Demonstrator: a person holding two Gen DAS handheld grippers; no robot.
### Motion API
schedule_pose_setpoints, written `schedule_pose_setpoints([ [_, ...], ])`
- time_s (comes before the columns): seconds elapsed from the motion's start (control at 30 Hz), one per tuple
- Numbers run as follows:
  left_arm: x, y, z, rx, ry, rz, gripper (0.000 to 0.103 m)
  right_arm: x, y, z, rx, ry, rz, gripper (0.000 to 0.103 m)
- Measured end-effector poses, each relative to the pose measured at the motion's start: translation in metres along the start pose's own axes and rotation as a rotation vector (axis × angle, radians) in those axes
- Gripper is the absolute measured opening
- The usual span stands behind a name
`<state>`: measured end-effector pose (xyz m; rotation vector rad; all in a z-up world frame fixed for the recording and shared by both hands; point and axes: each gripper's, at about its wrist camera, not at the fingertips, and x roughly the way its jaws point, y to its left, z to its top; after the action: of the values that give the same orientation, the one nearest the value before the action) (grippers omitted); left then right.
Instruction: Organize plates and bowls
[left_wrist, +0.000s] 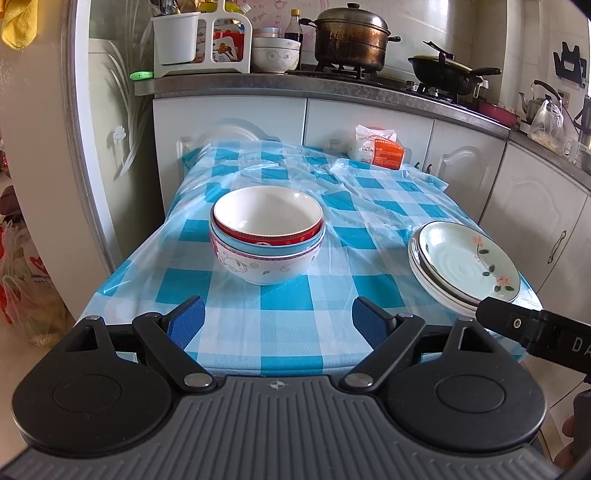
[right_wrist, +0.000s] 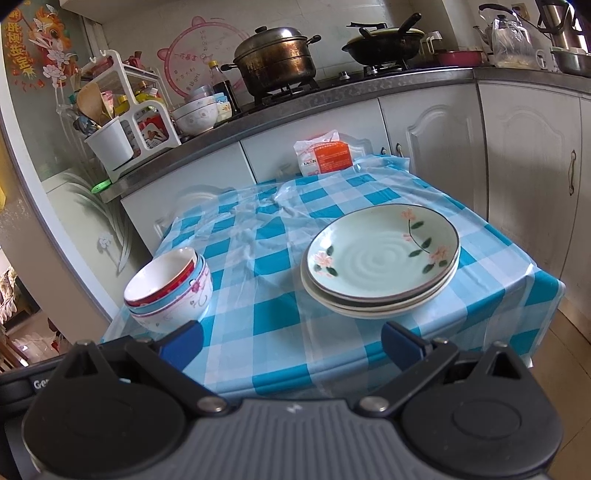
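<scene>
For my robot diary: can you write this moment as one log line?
left claw: open, empty | right claw: open, empty | bowls: nested | plates: stacked | both on table

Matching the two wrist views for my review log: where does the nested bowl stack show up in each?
Left wrist: bowl stack sits centre frame, straight ahead of the open left claw.
Right wrist: bowl stack sits lower left, beside the open right claw.
Shared landmark: the floral plate stack.
</scene>
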<state>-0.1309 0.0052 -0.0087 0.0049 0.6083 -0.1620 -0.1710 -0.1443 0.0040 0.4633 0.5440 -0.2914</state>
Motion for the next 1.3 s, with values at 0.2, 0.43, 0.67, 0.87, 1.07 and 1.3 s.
schedule_pose_setpoints([
  [0.2, 0.0007, -0.0022, -0.0012, 0.000, 0.000, 0.010, 0.103, 0.0025, 0.0000, -0.0011, -0.002, 0.007, -0.001, 0.102],
  [0.43, 0.0019, -0.0048, -0.0032, 0.010, 0.007, 0.017, 0.103, 0.0040, -0.0028, -0.0014, 0.005, 0.008, -0.007, 0.102],
  [0.67, 0.0029, -0.0050, -0.0037, 0.010, 0.009, 0.022, 0.103, 0.0052, -0.0029, -0.0022, -0.003, 0.008, -0.004, 0.102],
  [0.87, 0.0038, -0.0065, -0.0042, 0.012, 0.014, 0.024, 0.103, 0.0059, -0.0039, -0.0030, 0.003, 0.009, -0.009, 0.102],
  [1.07, 0.0050, -0.0069, -0.0043, 0.006, 0.017, 0.027, 0.103, 0.0062, -0.0042, -0.0031, 0.005, 0.012, -0.007, 0.102],
  [1.3, 0.0053, -0.0078, -0.0049, 0.005, 0.018, 0.032, 0.103, 0.0069, -0.0048, -0.0028, 0.003, 0.015, -0.007, 0.102],
])
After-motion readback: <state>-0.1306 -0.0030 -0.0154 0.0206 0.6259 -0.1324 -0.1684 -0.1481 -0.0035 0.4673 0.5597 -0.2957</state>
